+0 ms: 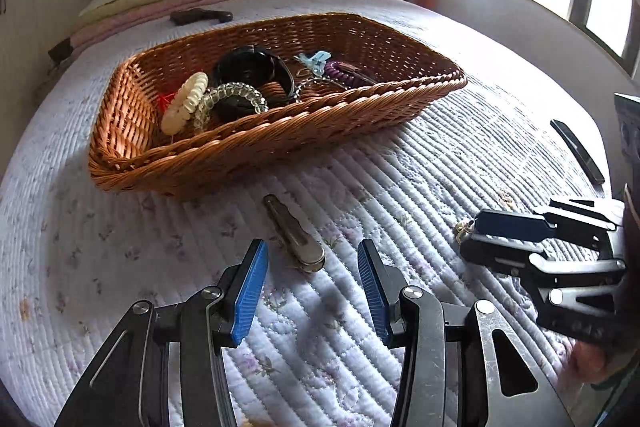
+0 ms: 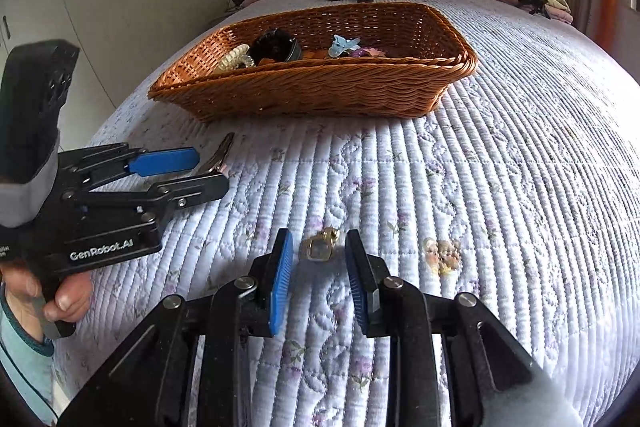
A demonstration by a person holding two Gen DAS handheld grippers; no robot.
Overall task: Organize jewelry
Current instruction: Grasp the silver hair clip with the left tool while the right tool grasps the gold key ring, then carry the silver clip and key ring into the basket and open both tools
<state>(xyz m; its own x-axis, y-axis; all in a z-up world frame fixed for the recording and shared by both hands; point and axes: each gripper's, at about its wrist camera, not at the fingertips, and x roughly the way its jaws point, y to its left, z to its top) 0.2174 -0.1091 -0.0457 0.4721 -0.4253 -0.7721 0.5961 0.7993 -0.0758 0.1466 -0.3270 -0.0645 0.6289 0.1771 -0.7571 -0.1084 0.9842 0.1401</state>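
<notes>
A brown wicker basket (image 1: pixel 320 115) (image 2: pixel 320 87) sits on the quilted bed. It holds spiral hair ties (image 1: pixel 188 103), a black piece, a light blue clip (image 1: pixel 318 61) and purple beads. A metal hair clip (image 1: pixel 294 235) (image 2: pixel 220 155) lies on the quilt in front of the basket, at the tips of my left gripper (image 1: pixel 311 253) (image 2: pixel 212 171). Its jaws stand open, with the pads clear of the clip. A small gold piece of jewelry (image 2: pixel 320 249) (image 1: pixel 463 229) lies between the tips of my right gripper (image 2: pixel 319 239) (image 1: pixel 470 237), which is open, with a gap on both sides.
A flat black object (image 1: pixel 576 151) lies near the bed's right edge. Dark hair pieces (image 1: pixel 200 15) lie by the pillows behind the basket. A person's hand (image 2: pixel 68 295) holds the left gripper's handle. A window is at the right and cupboards at the left.
</notes>
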